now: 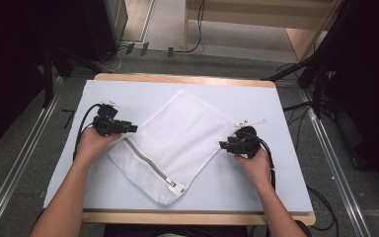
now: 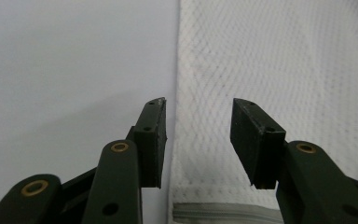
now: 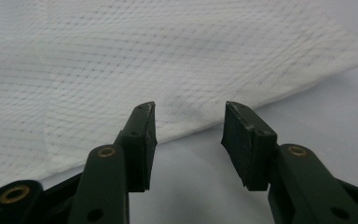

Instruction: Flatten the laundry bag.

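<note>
A white mesh laundry bag (image 1: 172, 140) lies flat and slanted on the pale table cover (image 1: 256, 98), its grey zipper (image 1: 150, 165) along the near-left side. My left gripper (image 1: 133, 128) is at the bag's left edge, low over the table. In the left gripper view the left gripper (image 2: 199, 121) is open, its jaws straddling the bag's edge (image 2: 284, 60) just past the zipper (image 2: 223, 214). My right gripper (image 1: 223, 145) is at the bag's right edge. In the right gripper view the right gripper (image 3: 189, 123) is open, with the mesh border (image 3: 144, 60) just beyond its tips and nothing gripped.
The table has a wooden rim (image 1: 197, 217) at the near edge. Dark stands (image 1: 321, 74) and cables (image 1: 296, 106) flank it on the floor, with metal rails (image 1: 24, 163) running along both sides. Bare cover lies on every side of the bag.
</note>
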`<state>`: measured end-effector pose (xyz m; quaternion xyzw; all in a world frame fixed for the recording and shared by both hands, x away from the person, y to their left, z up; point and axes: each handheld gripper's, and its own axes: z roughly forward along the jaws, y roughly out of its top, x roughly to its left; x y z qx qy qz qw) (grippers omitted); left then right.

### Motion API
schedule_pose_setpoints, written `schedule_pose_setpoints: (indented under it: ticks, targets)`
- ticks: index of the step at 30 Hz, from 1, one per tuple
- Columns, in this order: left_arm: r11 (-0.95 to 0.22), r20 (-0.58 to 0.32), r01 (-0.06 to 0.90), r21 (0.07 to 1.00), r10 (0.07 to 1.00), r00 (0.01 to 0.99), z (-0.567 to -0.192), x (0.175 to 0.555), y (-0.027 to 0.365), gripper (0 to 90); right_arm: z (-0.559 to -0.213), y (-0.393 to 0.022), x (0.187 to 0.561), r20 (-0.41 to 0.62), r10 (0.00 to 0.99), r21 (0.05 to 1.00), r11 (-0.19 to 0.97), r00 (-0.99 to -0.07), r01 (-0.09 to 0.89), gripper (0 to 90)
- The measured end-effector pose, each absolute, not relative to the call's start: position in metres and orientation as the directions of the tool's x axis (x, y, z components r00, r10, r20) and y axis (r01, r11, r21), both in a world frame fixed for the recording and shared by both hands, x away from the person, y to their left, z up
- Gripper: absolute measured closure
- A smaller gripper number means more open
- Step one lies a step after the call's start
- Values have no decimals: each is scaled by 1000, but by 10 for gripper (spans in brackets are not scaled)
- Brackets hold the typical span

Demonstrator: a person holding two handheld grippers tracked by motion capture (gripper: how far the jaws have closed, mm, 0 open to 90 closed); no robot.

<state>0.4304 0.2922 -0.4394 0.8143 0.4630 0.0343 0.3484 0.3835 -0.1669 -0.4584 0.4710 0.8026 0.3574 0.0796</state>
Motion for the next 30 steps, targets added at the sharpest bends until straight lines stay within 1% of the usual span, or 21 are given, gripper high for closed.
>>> schedule_pose_setpoints:
  ticks: [4,6,8,13,15,16,18,20,23,25,26,30]
  targets:
    - [-323,-266,725,608,778,570,-445,434,290,570,-465,-170,384,199,829,646,291,-523,706,493]
    - [-327,-264,732,598,782,565,-448,436,289,569,-467,-168,386,204,835,642,280,-511,714,484]
    - [-338,-247,727,598,784,569,-450,436,288,576,-469,-164,389,189,837,644,289,-513,709,481]
    - [-328,-262,729,601,781,567,-452,436,288,607,-469,-156,393,174,843,653,288,-509,700,495]
    - [-312,-301,745,589,771,561,-453,436,286,648,-469,-152,395,157,846,654,298,-509,696,512]
    - [-319,-302,744,587,767,567,-453,435,284,661,-469,-150,395,144,847,652,308,-512,693,522]
    - [-324,-288,738,592,770,569,-453,433,283,699,-470,-148,396,122,847,657,322,-517,682,558]
    - [-312,-296,744,592,774,560,-454,433,283,738,-469,-147,396,91,852,654,339,-515,677,600]
    - [-308,-303,752,583,776,553,-455,433,285,812,-468,-146,397,79,861,646,340,-502,684,690]
    - [-314,-323,760,569,765,558,-455,433,285,870,-468,-148,400,104,855,649,329,-508,686,790]
    - [-317,-325,762,565,763,558,-455,433,285,886,-469,-149,401,123,853,647,318,-507,693,820]
    - [-312,-340,772,554,761,552,-455,433,286,899,-468,-151,404,151,846,639,311,-511,703,880]
